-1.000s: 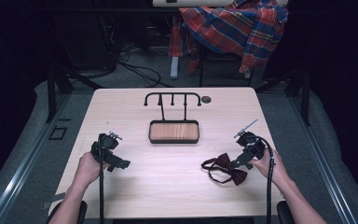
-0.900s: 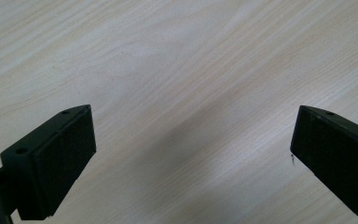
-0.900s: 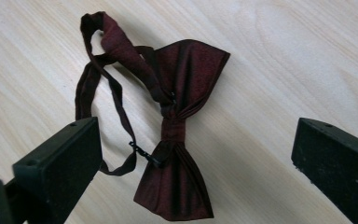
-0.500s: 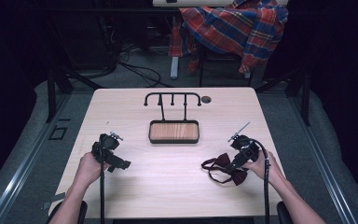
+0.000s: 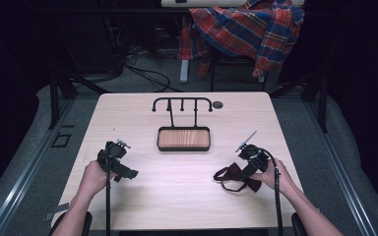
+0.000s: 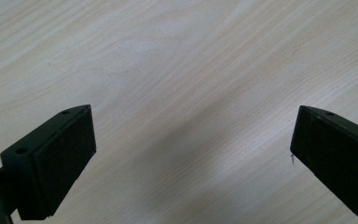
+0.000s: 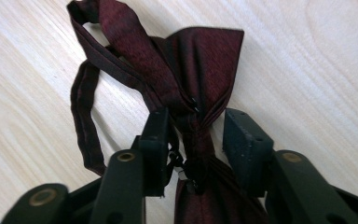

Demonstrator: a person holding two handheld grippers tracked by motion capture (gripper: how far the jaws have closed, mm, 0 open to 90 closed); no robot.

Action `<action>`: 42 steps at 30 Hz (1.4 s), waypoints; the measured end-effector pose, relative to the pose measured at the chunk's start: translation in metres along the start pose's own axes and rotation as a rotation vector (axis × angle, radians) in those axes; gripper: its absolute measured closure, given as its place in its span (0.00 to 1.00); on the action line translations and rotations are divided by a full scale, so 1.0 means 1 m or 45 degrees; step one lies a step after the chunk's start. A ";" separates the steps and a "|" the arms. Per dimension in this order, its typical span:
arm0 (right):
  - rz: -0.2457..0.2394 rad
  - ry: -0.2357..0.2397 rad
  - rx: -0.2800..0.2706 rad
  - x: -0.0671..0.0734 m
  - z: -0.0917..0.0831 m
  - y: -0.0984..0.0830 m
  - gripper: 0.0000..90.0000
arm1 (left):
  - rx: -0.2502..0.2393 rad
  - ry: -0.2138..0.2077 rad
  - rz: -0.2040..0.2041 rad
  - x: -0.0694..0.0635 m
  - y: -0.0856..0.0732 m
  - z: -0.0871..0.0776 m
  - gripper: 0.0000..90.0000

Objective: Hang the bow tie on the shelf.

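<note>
Your right gripper (image 7: 196, 135) straddles the dark red bow tie (image 7: 186, 84) at its knot, jaws close beside it but not clamped; the high view places the tie near the table's (image 5: 177, 196) front right. Your left gripper (image 6: 191, 140) hangs wide apart over bare wood.

Left claw (image 6: 193, 154) agape, right claw (image 7: 196, 140) half-closed

Dark maroon bow tie (image 7: 200, 70), pale wood-grain table (image 5: 187, 196), red-blue plaid shirt (image 5: 246, 29), black jaws.

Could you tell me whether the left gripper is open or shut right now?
Open: the left gripper has its jaws set wide apart, bare table between them.
</note>
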State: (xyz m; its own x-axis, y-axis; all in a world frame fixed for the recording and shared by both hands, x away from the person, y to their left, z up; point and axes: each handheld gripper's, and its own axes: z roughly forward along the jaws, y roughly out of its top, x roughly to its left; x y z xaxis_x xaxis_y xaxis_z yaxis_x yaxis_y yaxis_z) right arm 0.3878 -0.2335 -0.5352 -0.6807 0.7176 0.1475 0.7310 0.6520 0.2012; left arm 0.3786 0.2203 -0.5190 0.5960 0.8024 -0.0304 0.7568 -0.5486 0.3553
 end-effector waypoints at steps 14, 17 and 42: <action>-0.036 -0.091 0.016 0.009 -0.002 0.002 0.83 | 0.000 0.001 -0.005 0.000 0.000 0.001 0.00; -0.058 -0.127 -0.077 0.011 -0.011 0.001 0.83 | 0.000 0.002 -0.007 0.000 0.000 0.001 0.00; -0.080 -0.318 -0.374 0.019 -0.045 0.014 0.83 | 0.007 0.010 0.002 0.000 0.000 0.000 0.00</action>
State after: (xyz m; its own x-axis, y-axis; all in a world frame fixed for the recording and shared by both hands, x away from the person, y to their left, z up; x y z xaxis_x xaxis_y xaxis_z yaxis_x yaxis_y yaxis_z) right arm 0.3835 -0.2217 -0.4859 -0.6644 0.7397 -0.1070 0.6188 0.6247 0.4763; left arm 0.3788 0.2203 -0.5194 0.5947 0.8037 -0.0223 0.7576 -0.5508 0.3502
